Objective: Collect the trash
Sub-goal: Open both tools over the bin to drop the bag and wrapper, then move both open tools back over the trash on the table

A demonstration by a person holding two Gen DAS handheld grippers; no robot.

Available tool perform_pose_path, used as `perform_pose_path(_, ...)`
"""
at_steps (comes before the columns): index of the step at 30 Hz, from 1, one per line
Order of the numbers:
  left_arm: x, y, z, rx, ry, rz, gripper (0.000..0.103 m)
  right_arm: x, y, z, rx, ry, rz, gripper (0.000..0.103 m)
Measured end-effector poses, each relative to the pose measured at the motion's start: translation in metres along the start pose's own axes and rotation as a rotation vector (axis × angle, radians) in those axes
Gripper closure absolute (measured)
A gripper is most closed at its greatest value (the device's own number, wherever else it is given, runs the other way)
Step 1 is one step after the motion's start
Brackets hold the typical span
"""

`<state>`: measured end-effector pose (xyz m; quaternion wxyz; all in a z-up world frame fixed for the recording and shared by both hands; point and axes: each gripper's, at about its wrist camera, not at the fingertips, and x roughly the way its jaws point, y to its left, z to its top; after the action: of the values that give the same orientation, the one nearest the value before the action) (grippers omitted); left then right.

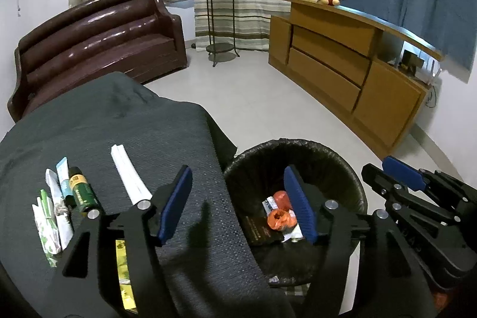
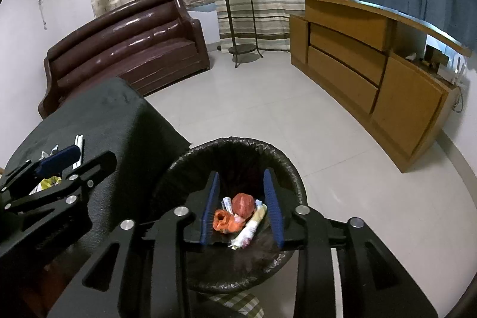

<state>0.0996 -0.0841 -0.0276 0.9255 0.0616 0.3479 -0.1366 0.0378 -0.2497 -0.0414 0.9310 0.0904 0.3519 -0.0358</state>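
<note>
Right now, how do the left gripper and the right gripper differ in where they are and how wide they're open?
The left gripper straddles the edge of the dark-clothed table and the trash bin; the right gripper hangs squarely over the bin's contents. In its own view, the left gripper's fingers look spread wider than the right gripper's fingers. The left has wrappers beside it; the right has none. Both are open and hold nothing.

One bin (image 1: 298, 157), two orange wrappers (image 2: 226, 222), one green can (image 1: 82, 192).
</note>
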Motion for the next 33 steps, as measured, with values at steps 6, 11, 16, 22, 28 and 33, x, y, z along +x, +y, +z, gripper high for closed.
perform_pose_path(6, -0.015, 0.013, -0.004, -0.016, -0.003, 0.017, 0.038, -0.005, 0.006, 0.001, -0.011, -0.008, 0.004, 0.062)
perform_pose_path(11, -0.031, 0.034, -0.012, -0.047, -0.003, 0.050, 0.038, -0.009, 0.019, 0.000, -0.031, -0.007, 0.017, 0.059)
perform_pose_path(16, -0.045, 0.059, -0.020, -0.083, 0.001, 0.092, 0.038, -0.013, 0.040, -0.004, -0.068, 0.002, 0.044, 0.057)
perform_pose_path(22, -0.063, 0.089, -0.031, -0.127, -0.001, 0.136, 0.038, -0.019, 0.069, -0.010, -0.115, 0.009, 0.083, 0.056)
perform_pose_path(28, -0.076, 0.120, -0.042, -0.171, 0.004, 0.186, 0.038, -0.024, 0.096, -0.017, -0.160, 0.018, 0.124, 0.056)
perform_pose_path(33, -0.084, 0.144, -0.053, -0.209, 0.013, 0.220, 0.038, -0.024, 0.117, -0.019, -0.187, 0.028, 0.155, 0.056)
